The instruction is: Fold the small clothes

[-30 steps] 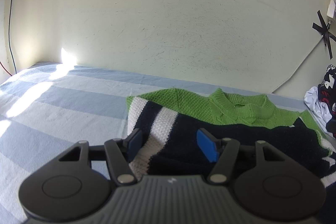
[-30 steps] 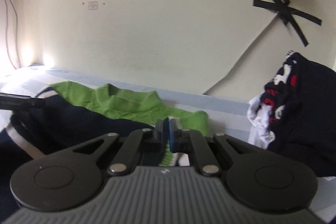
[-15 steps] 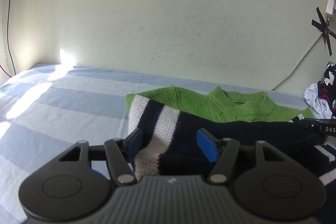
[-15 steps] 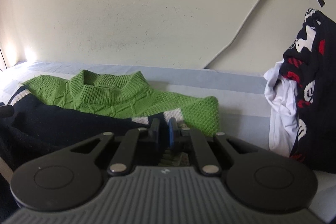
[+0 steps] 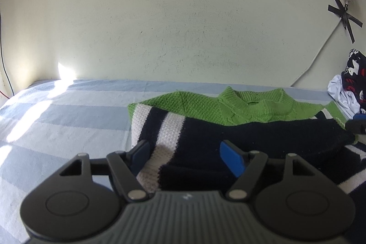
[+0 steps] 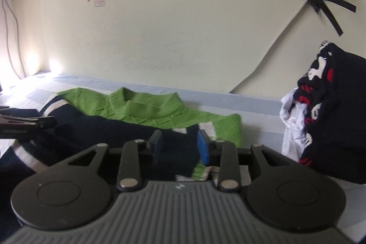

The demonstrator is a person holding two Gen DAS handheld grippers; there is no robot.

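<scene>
A knitted sweater (image 5: pixel 251 106) with a green top and navy and white stripes lies on the bed, its navy lower part (image 5: pixel 263 136) folded up over the green. My left gripper (image 5: pixel 185 153) hovers over the striped left edge. Its jaws are opening, and the cloth lies flat below them, unpressed. My right gripper (image 6: pixel 179 145) is at the sweater's (image 6: pixel 146 110) right edge. Its jaws are opening too, and the navy edge (image 6: pixel 180 152) sits loose between the blue pads. Each gripper's tip shows in the other's view: the right gripper (image 5: pixel 355 124) and the left gripper (image 6: pixel 25 125).
The bed has a blue and white striped sheet (image 5: pixel 68 120) and ends at a pale wall. A pile of clothes (image 6: pixel 331 120), navy with red and white plus a white piece, sits close on the right. A white cable (image 6: pixel 270 54) runs down the wall, held by black tape.
My right gripper's jaws went from shut to parted, letting go of the sweater's edge, and its view swung right, then back. The left jaws spread a little wider.
</scene>
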